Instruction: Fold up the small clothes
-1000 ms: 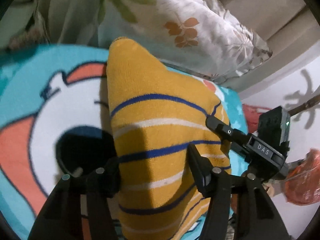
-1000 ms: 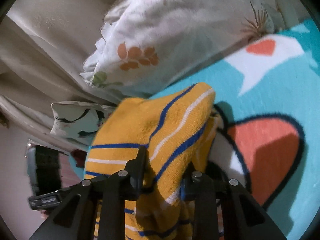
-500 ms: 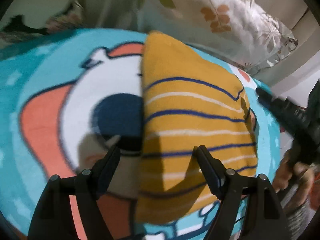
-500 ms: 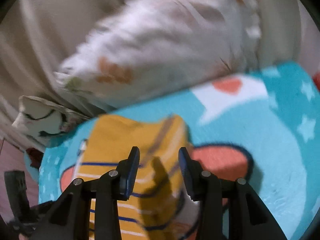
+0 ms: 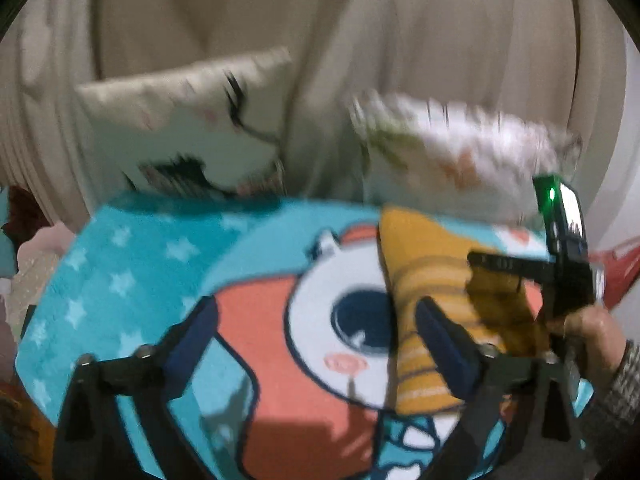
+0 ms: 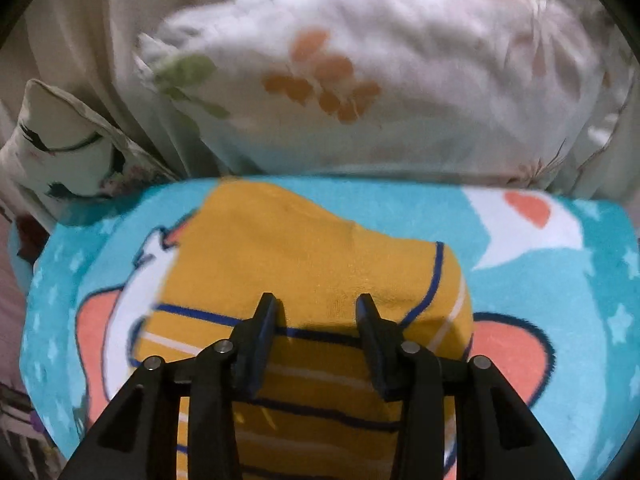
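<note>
left wrist view: blurred; left gripper (image 5: 316, 332) jaws spread wide, have just been opening, nothing between them, only blanket below
right wrist view: right gripper (image 6: 316, 312) jaws part open, released, widened a moment ago; they hang above the garment, no cloth pinched between them
garment: yellow knit piece (image 6: 304, 264) with blue and white stripes, lying folded on the blanket, top part plain yellow, stripes nearer the camera; in the left wrist view it (image 5: 432, 280) sits to the right of the left gripper, beside its right finger (image 5: 444, 340)
blanket: turquoise with stars and a white and coral cartoon print (image 6: 560, 292), covers the surface under the garment
right gripper from the left side: black body with a green light (image 5: 560, 240), in front of the garment's far right edge, partly hiding it; hand (image 5: 588, 328) on its handle, grey knit sleeve (image 5: 620, 392)
behind: floral pillow (image 6: 380, 72) touching the blanket's far edge; cushion with black eyelash drawing (image 5: 192, 120) to its left; beige curtain (image 5: 360, 20) behind both
left edge: dark red and pink items (image 5: 24, 220), too blurred to tell
</note>
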Motion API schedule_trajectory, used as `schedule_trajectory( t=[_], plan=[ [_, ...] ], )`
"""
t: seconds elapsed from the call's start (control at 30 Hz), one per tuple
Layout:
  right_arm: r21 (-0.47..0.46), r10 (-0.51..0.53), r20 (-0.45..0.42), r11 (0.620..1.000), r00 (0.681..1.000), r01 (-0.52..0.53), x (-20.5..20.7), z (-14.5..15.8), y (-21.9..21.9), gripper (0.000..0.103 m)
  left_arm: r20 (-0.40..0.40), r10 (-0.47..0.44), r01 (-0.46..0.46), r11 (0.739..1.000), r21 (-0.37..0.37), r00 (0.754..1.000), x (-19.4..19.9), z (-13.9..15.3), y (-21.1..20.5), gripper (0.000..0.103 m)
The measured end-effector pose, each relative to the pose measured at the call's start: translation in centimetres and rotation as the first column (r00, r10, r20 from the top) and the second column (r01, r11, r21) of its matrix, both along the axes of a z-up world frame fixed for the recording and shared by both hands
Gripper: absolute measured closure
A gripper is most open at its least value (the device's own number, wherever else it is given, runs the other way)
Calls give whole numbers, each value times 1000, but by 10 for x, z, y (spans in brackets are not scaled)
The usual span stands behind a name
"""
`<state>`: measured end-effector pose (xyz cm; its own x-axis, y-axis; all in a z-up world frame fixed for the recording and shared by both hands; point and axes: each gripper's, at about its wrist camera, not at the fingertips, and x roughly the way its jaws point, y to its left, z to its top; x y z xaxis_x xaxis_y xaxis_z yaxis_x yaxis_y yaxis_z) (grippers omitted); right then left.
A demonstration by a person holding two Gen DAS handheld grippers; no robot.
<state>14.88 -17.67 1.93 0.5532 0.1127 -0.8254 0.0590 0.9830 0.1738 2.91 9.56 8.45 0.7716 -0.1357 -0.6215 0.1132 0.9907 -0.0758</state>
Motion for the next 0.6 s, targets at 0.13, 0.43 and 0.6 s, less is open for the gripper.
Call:
schedule_trajectory(
  t=[0.13,0.43,0.6],
  plan=[
    [49,73,60,996,996,-76,-9,17,37,59,-53,-29,23,994,-109,998,5,3,17,0],
    [60,43,-5,997,999,-42,-47,-25,60,55,-208,-23,10,998,-62,978,15,-19,29,0],
    [80,42,-6,996,999,-41,-88,-24,42,55,-246,-5,-8,999,-51,969,25,-24,41,0]
  ],
)
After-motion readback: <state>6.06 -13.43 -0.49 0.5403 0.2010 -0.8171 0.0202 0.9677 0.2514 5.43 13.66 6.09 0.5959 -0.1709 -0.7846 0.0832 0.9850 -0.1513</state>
